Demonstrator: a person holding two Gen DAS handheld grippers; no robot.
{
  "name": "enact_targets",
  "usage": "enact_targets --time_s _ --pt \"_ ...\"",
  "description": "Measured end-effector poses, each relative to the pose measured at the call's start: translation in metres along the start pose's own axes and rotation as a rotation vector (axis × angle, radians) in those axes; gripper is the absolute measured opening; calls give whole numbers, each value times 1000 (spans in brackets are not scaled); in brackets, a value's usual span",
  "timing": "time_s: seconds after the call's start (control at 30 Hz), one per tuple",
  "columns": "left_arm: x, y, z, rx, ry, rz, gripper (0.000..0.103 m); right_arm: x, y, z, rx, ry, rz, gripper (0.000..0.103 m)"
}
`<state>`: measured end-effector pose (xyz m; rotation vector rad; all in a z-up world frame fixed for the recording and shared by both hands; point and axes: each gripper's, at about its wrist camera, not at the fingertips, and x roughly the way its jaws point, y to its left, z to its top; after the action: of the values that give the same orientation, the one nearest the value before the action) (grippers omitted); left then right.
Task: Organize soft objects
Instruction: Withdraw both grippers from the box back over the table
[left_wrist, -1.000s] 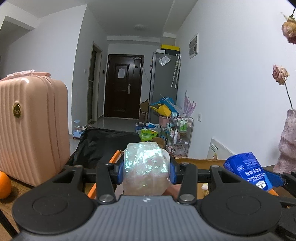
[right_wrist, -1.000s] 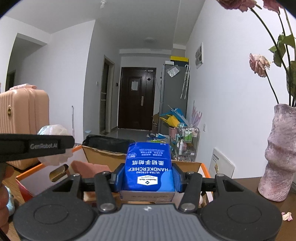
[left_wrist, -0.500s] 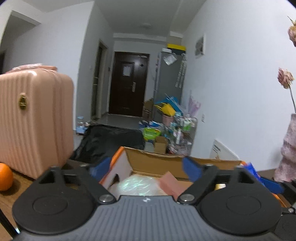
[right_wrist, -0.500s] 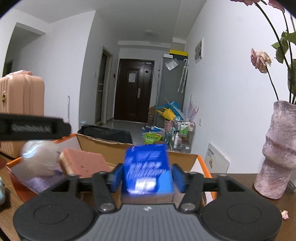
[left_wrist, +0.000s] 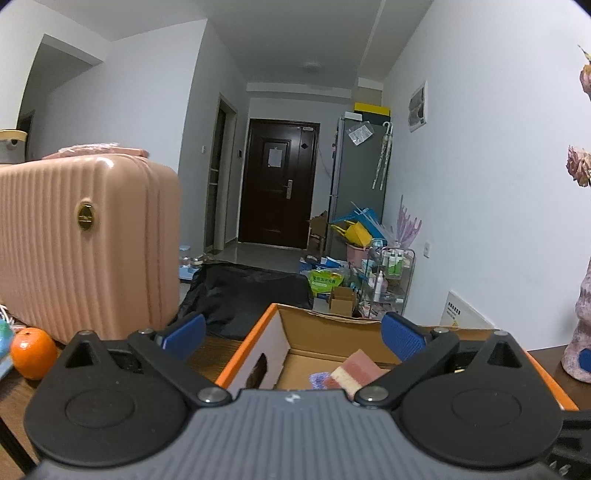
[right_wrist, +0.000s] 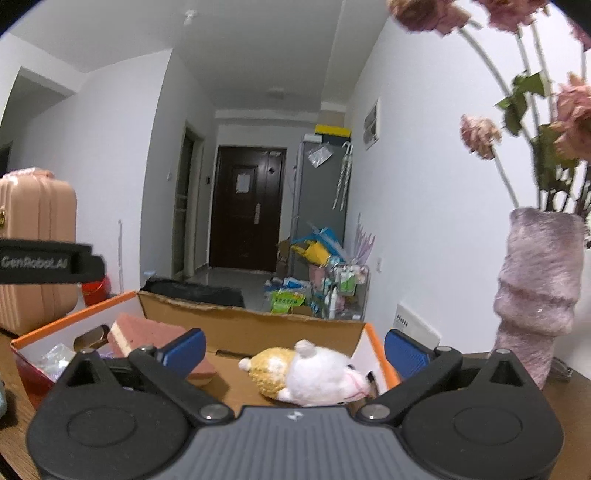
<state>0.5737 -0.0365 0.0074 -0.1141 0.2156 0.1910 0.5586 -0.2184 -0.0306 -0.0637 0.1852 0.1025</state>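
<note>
Hallway beyond — suitcase (left_wrist: 85, 243), vase (right_wrist: 535, 291)

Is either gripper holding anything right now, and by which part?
Nothing is held. Left gripper and right gripper are both open above the cardboard box.

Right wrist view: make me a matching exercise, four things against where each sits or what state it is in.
Things:
1. plush toy
2. pink sponge
3. vase
4. right gripper

Descriptions:
A. upright on the table, right of the cardboard box
B. lying on its side on the box floor
C. open, holding nothing
D. in the box's left part, left of the toy

Pairs: 1-B, 2-D, 3-A, 4-C
</note>
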Motion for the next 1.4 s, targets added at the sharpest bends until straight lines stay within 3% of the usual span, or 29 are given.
enact_targets --time_s 0.6,1.4 --pt "-65 48 -12 0 18 39 103 -83 -23 -12 46 -37 -88 103" --pt "-174 107 -33 6 65 50 103 -188 4 -30 66 16 -51 103"
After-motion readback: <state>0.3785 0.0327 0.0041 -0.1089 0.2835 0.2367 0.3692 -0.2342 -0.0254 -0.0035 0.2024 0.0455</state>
